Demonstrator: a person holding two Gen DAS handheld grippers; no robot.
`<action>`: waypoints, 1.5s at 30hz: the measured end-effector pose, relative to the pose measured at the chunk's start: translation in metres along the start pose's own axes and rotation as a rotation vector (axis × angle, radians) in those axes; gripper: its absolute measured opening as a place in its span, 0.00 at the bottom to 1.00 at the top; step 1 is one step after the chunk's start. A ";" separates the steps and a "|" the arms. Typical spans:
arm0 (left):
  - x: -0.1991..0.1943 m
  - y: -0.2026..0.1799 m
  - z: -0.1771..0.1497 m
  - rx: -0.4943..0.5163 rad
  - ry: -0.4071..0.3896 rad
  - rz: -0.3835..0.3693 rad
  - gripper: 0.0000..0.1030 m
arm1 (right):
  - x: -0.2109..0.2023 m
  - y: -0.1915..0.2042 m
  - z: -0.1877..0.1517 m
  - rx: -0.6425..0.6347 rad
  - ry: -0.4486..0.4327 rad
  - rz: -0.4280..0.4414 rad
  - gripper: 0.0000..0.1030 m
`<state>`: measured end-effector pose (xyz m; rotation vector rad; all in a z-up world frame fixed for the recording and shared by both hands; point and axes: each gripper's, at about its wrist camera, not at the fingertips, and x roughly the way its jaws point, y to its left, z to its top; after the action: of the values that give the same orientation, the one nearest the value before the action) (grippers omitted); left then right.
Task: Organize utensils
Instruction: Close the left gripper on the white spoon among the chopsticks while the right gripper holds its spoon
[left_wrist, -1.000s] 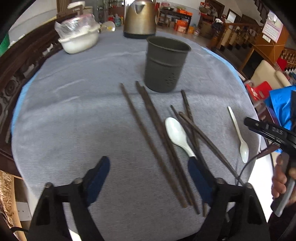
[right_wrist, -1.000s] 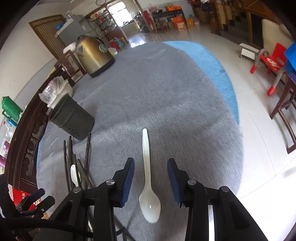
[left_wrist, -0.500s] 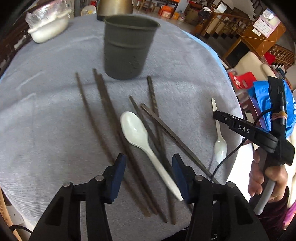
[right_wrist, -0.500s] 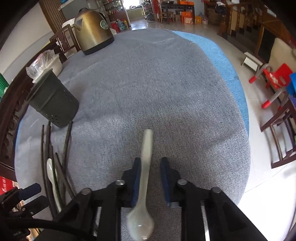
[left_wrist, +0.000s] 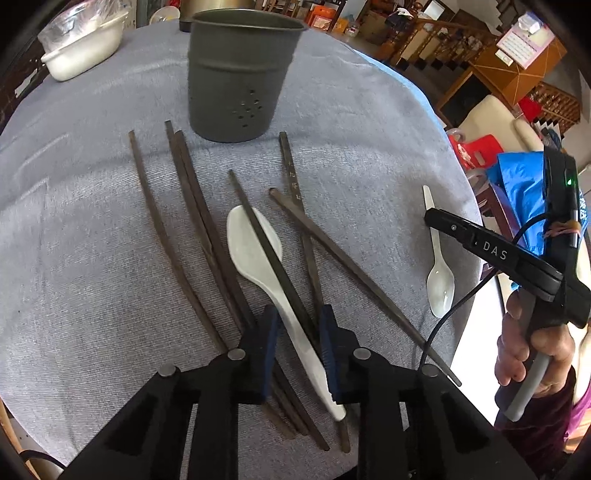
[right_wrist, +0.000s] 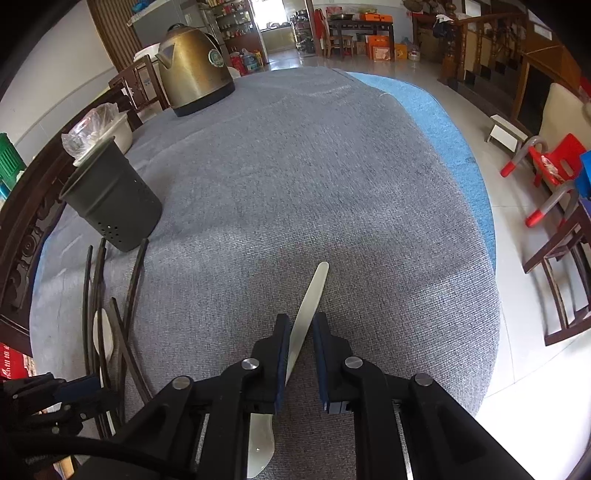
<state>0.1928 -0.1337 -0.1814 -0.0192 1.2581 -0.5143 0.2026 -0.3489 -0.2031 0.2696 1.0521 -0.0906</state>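
Observation:
Several dark chopsticks and a large white spoon lie on the grey cloth in front of a dark perforated utensil cup. My left gripper has narrowed around the spoon's handle and a chopstick, with a small gap on each side. A small white spoon lies to the right. In the right wrist view that small spoon sits between my right gripper's nearly closed fingers, touching the left pad. The cup stands far left there.
A brass kettle stands at the table's far side. A white bowl with a plastic bag sits at the back left. The table edge drops to tiled floor on the right, with a red chair and wooden chairs beyond.
My left gripper moved forward and narrowed its fingers around the large spoon's handle. My right gripper closed further around the small spoon's handle, and the spoon has tilted.

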 end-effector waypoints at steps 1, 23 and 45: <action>-0.001 0.003 0.000 -0.002 -0.001 0.000 0.22 | 0.000 0.000 0.000 -0.001 0.001 0.000 0.15; -0.042 0.058 -0.014 -0.002 -0.061 0.045 0.23 | 0.002 0.003 0.003 -0.023 -0.016 -0.010 0.15; -0.026 0.029 -0.013 0.102 -0.034 0.037 0.23 | 0.001 -0.002 0.001 -0.012 -0.027 0.023 0.15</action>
<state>0.1863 -0.0945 -0.1712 0.0809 1.1956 -0.5434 0.2039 -0.3507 -0.2035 0.2692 1.0223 -0.0672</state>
